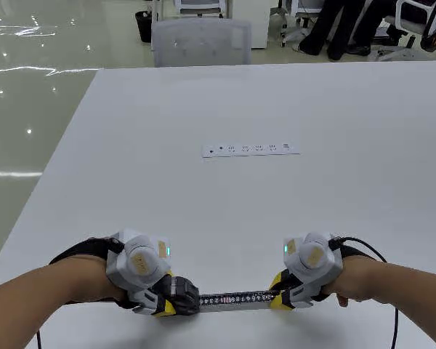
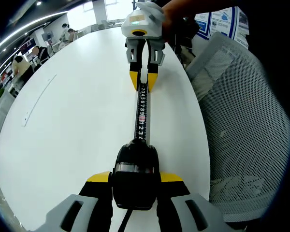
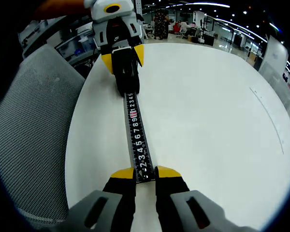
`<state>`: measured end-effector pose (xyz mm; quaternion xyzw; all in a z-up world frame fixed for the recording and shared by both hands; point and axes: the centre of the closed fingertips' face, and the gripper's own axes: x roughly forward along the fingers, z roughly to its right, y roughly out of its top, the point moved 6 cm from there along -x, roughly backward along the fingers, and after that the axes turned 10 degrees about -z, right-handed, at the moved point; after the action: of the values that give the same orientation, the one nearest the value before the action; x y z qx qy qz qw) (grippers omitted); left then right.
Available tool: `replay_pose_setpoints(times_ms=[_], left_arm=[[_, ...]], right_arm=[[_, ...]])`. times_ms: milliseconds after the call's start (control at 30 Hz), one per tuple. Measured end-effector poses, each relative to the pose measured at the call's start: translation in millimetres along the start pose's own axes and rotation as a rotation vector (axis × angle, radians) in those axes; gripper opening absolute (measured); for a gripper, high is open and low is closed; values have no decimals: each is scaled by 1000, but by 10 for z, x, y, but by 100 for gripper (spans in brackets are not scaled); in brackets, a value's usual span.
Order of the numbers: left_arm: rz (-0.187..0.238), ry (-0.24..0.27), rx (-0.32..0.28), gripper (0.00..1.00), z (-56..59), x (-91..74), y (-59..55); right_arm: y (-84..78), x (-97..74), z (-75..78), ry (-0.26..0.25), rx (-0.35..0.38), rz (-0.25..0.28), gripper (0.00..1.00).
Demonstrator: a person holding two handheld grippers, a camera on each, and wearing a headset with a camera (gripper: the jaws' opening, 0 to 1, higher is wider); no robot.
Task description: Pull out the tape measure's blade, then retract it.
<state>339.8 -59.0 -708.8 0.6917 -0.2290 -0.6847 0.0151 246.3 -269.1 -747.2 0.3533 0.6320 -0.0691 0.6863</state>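
- Two grippers share one tape measure (image 1: 203, 298) here. It lies flat, well to the person's side of the power strip (image 1: 251, 149) and roughly parallel to it.
- The left gripper (image 2: 135, 179) has its jaws clamped around the black case (image 2: 135, 171), nearer the person than the strip's left end. That looks like the anchor job: pin the body down so it doesn't slide when the other end gets tugged.
- The right gripper (image 3: 145, 174) has its jaws pinched shut on the free end of the blade (image 3: 137, 130), on the person's side of the strip's right end.
- A short stretch of blade spans the gap between them, numbers up and pretty much straight, so it's probably under a little tension.
- Holding it low against the table (image 1: 276, 102) makes sense too, since the blade gets support and won't buckle.
- Best guess is the pull-out is partly done. Retracting will want the right side to ease back toward the case rather than just letting the blade snap.
- The surface is a big plain white table, matte, with the power strip lying on it.
- The room looks like an open office: a glossy pale floor (image 1: 29, 87) with light reflections, a grey mesh chair (image 1: 200, 42) beyond the strip at the far edge, and seated people (image 1: 341, 25) further back.
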Motion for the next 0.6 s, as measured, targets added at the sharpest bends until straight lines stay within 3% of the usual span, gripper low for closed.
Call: replay_pose_setpoints(times_ms=[600], left_arm=[[5,2,-7,31,1,4,2]], right_arm=[[-93,-37,13,-8,10,-7,13]])
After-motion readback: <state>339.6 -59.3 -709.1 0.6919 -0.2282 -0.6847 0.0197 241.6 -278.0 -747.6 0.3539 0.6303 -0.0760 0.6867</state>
